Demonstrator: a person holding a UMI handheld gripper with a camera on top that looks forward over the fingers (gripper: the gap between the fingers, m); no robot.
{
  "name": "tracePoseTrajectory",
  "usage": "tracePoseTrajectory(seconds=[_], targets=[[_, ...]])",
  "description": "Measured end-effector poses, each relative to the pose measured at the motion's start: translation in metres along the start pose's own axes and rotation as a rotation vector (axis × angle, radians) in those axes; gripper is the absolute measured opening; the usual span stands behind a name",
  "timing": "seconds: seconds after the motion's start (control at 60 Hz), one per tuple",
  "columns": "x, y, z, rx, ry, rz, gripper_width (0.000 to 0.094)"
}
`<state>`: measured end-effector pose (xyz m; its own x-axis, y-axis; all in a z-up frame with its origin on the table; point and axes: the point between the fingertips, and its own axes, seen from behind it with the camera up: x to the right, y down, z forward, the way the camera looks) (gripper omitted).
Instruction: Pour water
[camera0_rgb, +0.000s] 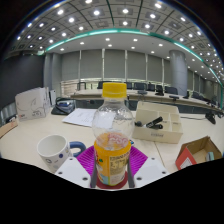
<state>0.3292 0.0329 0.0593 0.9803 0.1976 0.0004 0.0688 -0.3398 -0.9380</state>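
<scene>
A clear plastic bottle (113, 135) with a yellow cap and a yellow-orange label stands upright between my gripper's (112, 168) fingers. Both magenta pads (86, 158) press against its lower body, so the gripper is shut on it. The bottle's base hides behind the gripper body. A white mug (54, 152) with a blue handle stands on the pale table (30, 130), just left of the left finger and a little beyond it.
A white tray (160, 122) holding dark items sits beyond the bottle to the right. An open orange-lined cardboard box (197, 152) lies at the right. Papers (83, 117) and a white bag (33, 104) lie at the far left. Office desks and chairs stand further back.
</scene>
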Motion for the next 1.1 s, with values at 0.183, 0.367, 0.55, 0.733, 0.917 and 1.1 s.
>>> tracePoseTrajectory(seconds=[0.183,0.367,0.55,0.733,0.917,1.1], targets=[[0.006,0.01,-0.004,-0.038,0.016,0.012,0.0677],[0.009,0.007,-0.04,-0.115,0.093,0.034,0.0858],[-0.025,-0.011,-0.13,-0.194,0.157,0.015,0.0858],[-0.095,-0.035,-0.251,-0.233,0.202,-0.015,0.0858],[-0.168,-0.039,-0.35,-0.244,0.192,0.01,0.0859],[-0.205,-0.028,-0.399,-0.256,0.177,0.026,0.0859]])
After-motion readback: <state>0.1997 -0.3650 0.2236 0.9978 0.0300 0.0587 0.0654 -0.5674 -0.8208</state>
